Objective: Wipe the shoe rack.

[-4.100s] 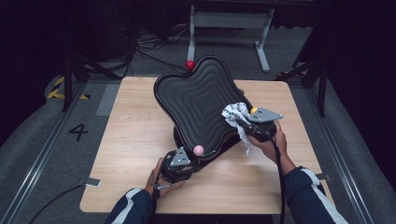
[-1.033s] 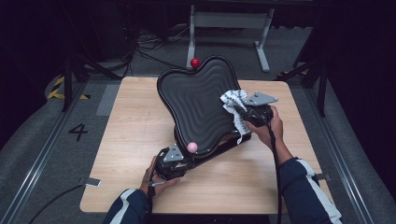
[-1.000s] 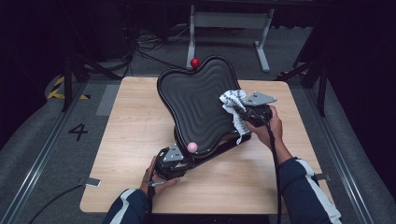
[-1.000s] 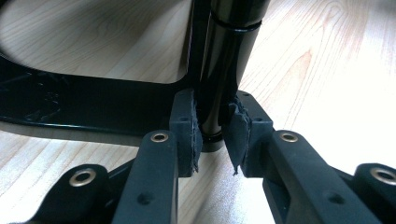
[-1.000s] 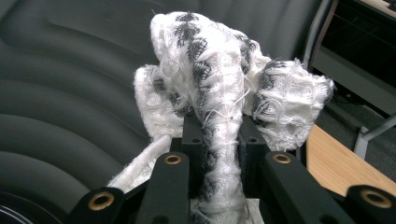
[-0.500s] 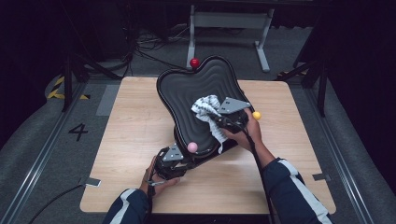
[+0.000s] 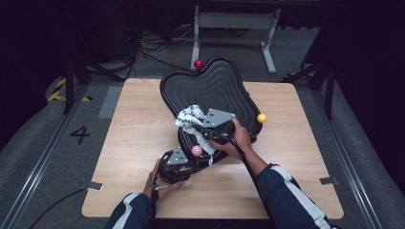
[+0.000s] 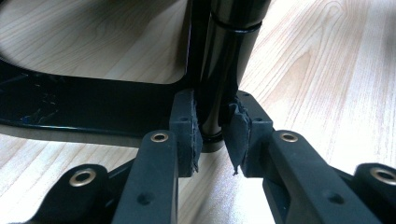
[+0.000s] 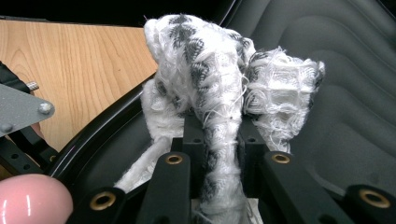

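Two hand-held grippers worked: the left (image 7: 177,161) clamped the tilted black tray's (image 7: 210,86) post (image 8: 219,70) at the table (image 7: 133,124), the right (image 7: 204,125) pinched a cloth (image 7: 191,117) against the tray. Hard wiping could twist the tray loose.

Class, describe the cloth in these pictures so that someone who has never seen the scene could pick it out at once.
Start from the wooden table and find the big black wavy-ridged tray tilted up on it. The cloth is bunched against the tray's near part, clamped in the right gripper. Unlike the smooth red, yellow and pink balls nearby, it is a crumpled white-and-grey woven rag.
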Tool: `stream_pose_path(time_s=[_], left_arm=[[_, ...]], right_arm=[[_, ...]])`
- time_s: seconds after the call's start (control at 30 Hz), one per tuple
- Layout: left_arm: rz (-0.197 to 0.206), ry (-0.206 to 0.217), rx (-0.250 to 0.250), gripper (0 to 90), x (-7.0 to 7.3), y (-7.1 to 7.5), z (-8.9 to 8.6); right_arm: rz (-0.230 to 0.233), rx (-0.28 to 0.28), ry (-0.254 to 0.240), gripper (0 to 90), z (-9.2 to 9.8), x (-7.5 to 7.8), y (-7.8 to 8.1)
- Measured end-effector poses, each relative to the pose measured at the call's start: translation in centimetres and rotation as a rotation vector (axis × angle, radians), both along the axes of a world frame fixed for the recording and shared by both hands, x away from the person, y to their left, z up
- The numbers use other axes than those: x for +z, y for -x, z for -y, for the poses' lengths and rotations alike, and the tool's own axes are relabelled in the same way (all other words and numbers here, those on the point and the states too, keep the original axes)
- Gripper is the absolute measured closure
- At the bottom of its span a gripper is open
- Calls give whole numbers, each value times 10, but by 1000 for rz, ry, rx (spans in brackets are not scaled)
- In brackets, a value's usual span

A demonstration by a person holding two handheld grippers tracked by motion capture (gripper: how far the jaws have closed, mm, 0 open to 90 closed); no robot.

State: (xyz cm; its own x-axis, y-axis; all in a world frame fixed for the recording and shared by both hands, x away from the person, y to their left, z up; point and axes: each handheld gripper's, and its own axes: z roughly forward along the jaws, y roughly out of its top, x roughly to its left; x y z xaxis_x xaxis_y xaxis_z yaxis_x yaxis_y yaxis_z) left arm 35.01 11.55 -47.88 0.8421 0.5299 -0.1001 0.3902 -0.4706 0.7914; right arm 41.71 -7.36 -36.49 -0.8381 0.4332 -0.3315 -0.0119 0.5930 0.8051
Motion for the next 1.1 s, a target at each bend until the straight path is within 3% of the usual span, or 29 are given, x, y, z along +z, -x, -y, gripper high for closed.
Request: stream_pose_path(time_s=[0.17,0.3,0.63,0.7,1.1], left_arm=[[6,0,-2,727,0,0,0],[0,1,3,728,0,0,0],[7,-5,13,733,0,1,0],[5,-3,17,733,0,1,0],[7,-8,16,733,0,1,0]], right_arm=[[-29,-15,-20,780,10,1,-7],[-26,-44,-19,781,19,1,-13],[-2,-163,-15,780,54,2,-35],[-20,-175,-28,780,61,2,-40],[-26,-301,-25,779,101,2,-57]])
